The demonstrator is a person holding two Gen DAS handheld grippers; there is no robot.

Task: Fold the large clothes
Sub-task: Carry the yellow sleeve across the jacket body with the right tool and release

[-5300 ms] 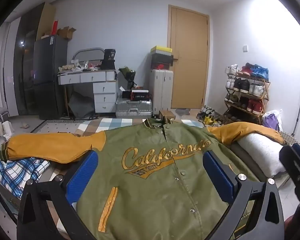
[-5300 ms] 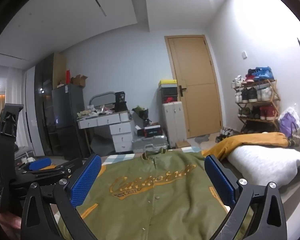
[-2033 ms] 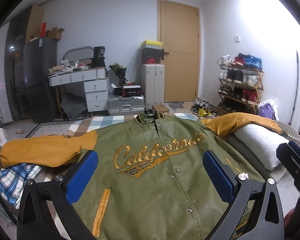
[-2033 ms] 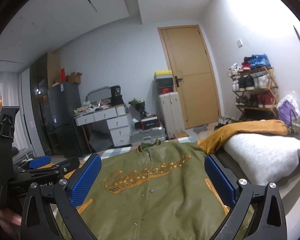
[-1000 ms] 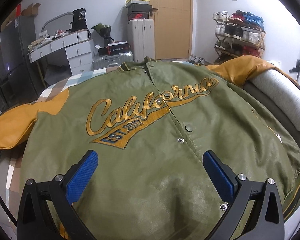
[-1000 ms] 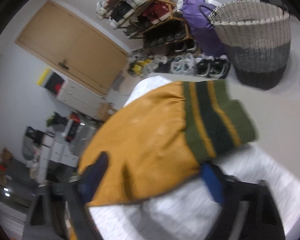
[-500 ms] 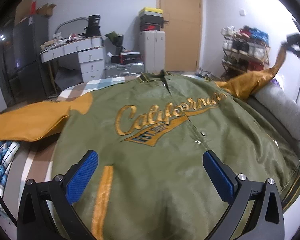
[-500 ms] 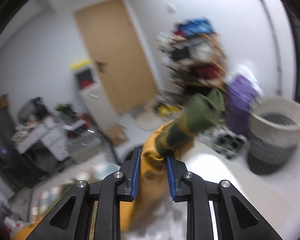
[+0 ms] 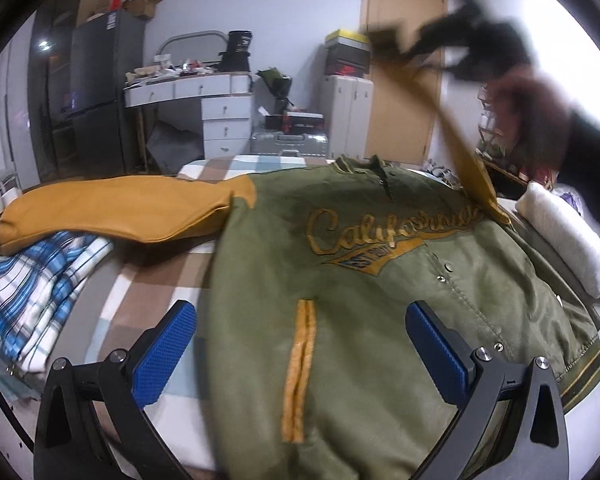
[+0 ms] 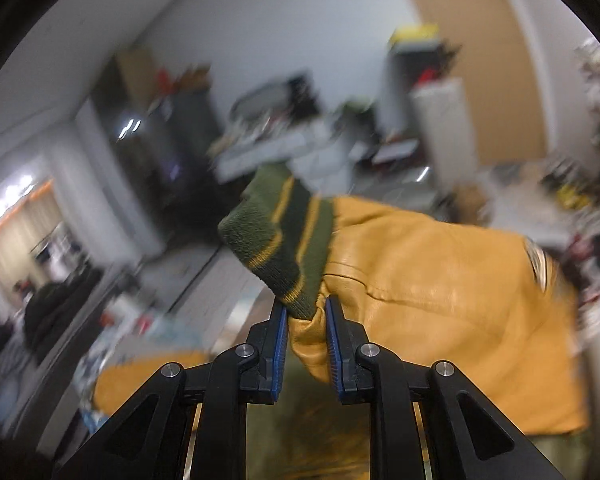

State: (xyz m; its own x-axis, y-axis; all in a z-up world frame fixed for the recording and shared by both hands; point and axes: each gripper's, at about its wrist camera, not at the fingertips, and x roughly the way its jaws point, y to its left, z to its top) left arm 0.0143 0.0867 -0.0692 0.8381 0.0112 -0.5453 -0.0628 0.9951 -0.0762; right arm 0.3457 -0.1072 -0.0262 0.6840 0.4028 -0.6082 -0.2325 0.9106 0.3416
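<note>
An olive jacket (image 9: 380,300) with mustard sleeves and "California" lettering lies face up on the bed. My left gripper (image 9: 300,320) hovers open over its lower front, with nothing between the blue pads. My right gripper (image 10: 306,312) is closing its jaws on the right sleeve (image 10: 440,288) just below the striped green cuff (image 10: 280,232), and the pads press the leather. In the left wrist view the right gripper (image 9: 452,48) is a blur high at the upper right, with the sleeve (image 9: 460,148) stretched up from the shoulder. The other sleeve (image 9: 120,208) lies flat to the left.
A blue plaid cloth (image 9: 32,280) is bunched at the bed's left edge. A white rolled blanket (image 9: 568,240) lies along the right edge. Behind the bed stand a white desk (image 9: 188,92), a silver suitcase (image 9: 288,146) and a wooden door (image 9: 404,80).
My right gripper has shut on the right sleeve near the cuff, lifted it off the white blanket and swung it up and leftward. My left gripper has shifted left over the jacket's hem.
</note>
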